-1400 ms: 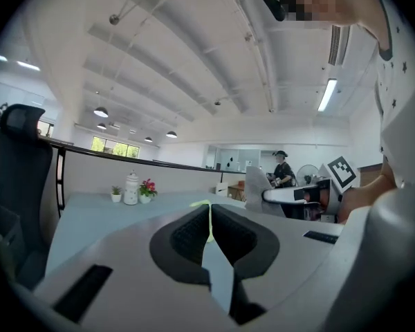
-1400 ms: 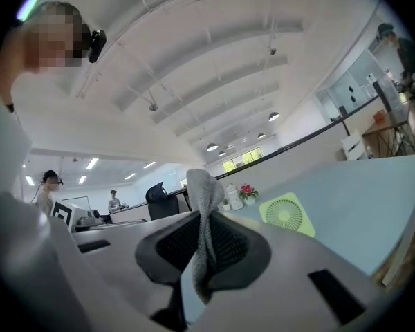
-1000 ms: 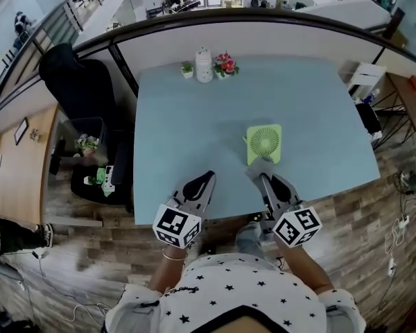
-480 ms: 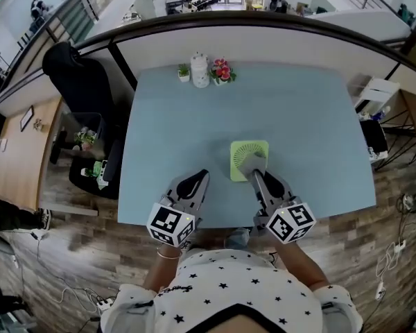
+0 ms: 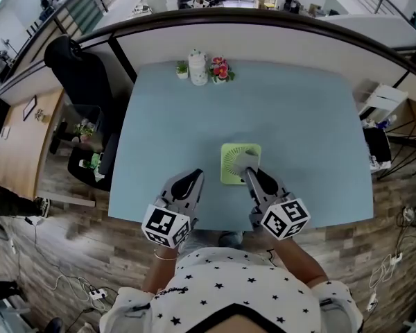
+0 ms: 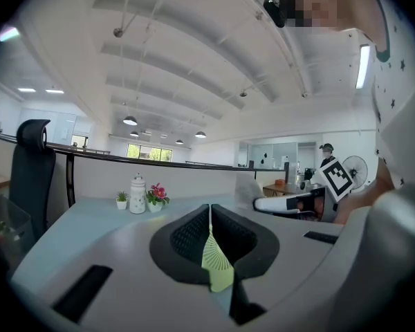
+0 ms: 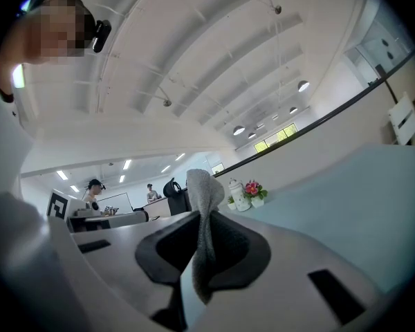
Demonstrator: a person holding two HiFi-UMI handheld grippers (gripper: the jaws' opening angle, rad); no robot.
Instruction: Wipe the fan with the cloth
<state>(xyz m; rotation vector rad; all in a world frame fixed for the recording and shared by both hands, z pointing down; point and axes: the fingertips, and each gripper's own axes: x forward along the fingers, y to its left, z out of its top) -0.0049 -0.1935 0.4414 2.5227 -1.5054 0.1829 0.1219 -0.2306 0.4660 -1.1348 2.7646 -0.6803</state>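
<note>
Green fan (image 5: 230, 159) flat on the surface (image 5: 298, 116), grille up for wiping. Grey cloth (image 5: 245, 160) pinched tight in the right gripper (image 5: 249, 174) jaws, its loose end over the grille. Left gripper (image 5: 192, 179) near the fan, apart from it, jaws almost together, empty, likely ready to steady it.

Bright, even overhead light; strong fisheye warp, dark vignetted corners.

The person wears a white short-sleeved shirt (image 5: 229, 290) dotted with small black stars, and a thin bracelet (image 5: 162, 257) on the left wrist. The left hand-held gripper (image 5: 193, 177) and the right hand-held gripper (image 5: 250, 175) are grey with black jaw pads. Each carries a white marker cube (image 5: 165, 225) printed with black squares.
</note>
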